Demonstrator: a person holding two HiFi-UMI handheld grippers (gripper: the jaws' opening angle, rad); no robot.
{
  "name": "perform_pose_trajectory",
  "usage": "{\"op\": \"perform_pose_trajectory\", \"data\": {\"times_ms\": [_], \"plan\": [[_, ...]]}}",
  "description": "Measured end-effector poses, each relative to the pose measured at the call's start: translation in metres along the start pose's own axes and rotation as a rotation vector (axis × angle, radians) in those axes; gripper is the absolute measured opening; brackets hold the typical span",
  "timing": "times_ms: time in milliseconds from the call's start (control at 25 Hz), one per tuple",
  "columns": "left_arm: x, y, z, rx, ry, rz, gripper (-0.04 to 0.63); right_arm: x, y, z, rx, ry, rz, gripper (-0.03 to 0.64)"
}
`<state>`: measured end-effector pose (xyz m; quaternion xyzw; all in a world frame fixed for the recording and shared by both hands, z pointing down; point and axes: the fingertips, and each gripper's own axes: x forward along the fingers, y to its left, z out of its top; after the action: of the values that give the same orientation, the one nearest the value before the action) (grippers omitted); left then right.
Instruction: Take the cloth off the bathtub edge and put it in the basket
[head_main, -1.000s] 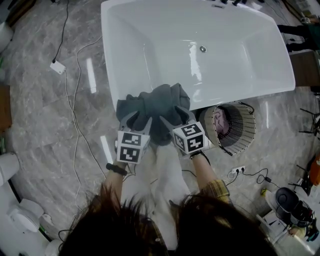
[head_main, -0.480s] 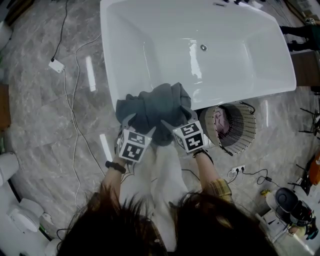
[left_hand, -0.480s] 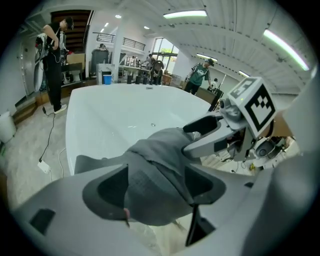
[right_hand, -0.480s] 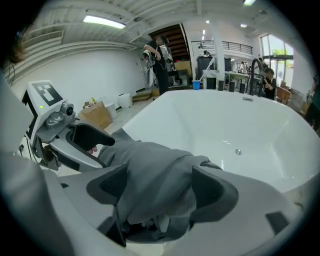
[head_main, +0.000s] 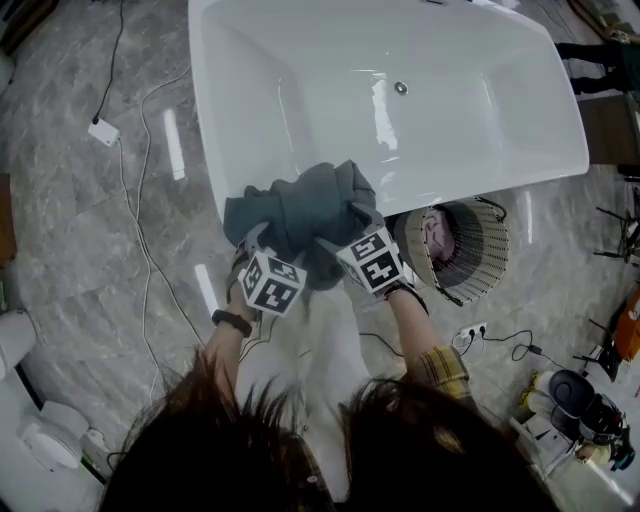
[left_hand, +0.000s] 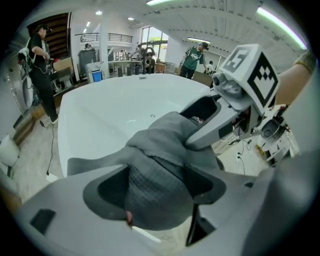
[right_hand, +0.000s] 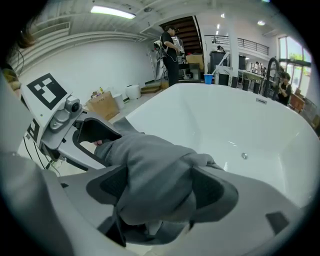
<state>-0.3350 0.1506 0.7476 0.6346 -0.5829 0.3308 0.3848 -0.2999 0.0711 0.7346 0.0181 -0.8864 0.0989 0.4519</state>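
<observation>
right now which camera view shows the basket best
The head view. It looks down into the basket on the floor beside the bathtub, to the right of the right gripper, with something pinkish inside. The left and right gripper views are filled by the cloth and bathtub; neither shows the basket clearly.

A white adapter box (head_main: 97, 131) and power strip (head_main: 470, 332) lie on the marble floor (head_main: 70, 250).

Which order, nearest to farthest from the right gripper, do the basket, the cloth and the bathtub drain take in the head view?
1. cloth, between the right gripper fingers.
2. basket, just right of it.
3. drain, inside the bathtub.
</observation>
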Motion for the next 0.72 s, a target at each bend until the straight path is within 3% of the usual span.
{"op": "perform_pose_trajectory", "data": {"times_ms": [360, 560, 720], "plan": [[0.004, 0.005, -0.001, 0.032, 0.013, 0.038, 0.331, 0.007, 0.005, 0.003, -0.042, 0.050, 0.035, 0.383], [0.004, 0.005, -0.001, 0.026, 0.043, 0.002, 0.327, 0.008, 0.015, 0.005, -0.071, 0.109, 0.080, 0.299], [0.003, 0.005, 0.000, 0.023, 0.056, -0.027, 0.305, 0.007, 0.021, 0.010, -0.023, 0.096, 0.089, 0.231]]}}
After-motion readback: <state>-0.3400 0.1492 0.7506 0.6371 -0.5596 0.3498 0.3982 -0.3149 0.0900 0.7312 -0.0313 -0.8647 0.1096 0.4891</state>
